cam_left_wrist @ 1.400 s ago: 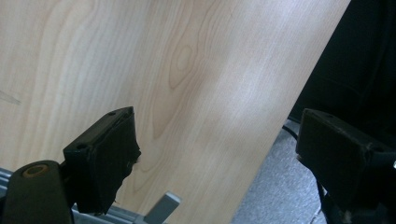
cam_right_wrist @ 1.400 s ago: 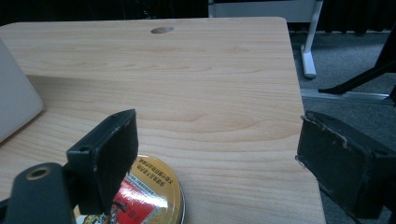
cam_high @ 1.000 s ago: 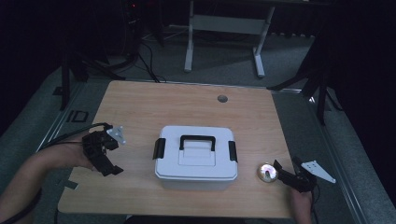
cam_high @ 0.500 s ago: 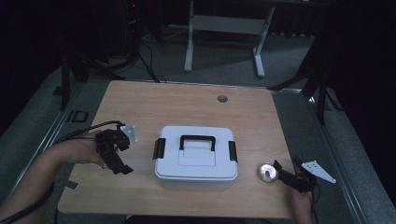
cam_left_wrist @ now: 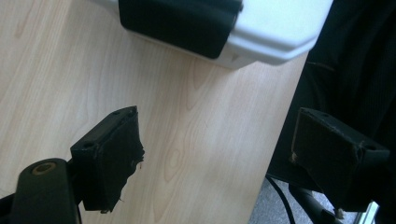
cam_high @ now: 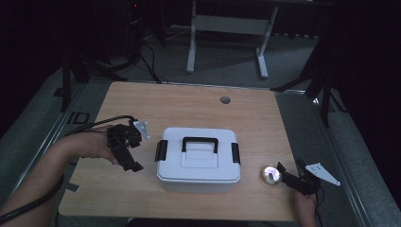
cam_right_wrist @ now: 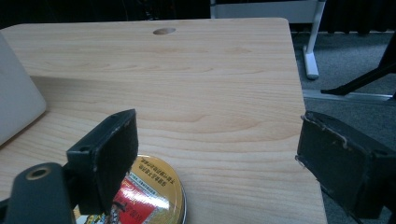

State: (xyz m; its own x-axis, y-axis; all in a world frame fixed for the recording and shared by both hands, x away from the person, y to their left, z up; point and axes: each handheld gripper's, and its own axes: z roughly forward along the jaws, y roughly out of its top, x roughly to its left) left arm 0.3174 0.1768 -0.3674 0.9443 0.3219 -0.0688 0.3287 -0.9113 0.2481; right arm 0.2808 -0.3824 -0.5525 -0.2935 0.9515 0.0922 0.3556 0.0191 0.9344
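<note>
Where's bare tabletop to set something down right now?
The whole far strip between the white box and the cable hole is free. It's crowded beside the box: the left hand-held gripper on one side, the round tin and right hand-held gripper on the other.

A dim room: grey carpet [cam_high: 293, 109], a white desk frame [cam_high: 227, 28] behind the wooden table [cam_high: 189, 109].

Dim high view (brighter close-ups)
</note>
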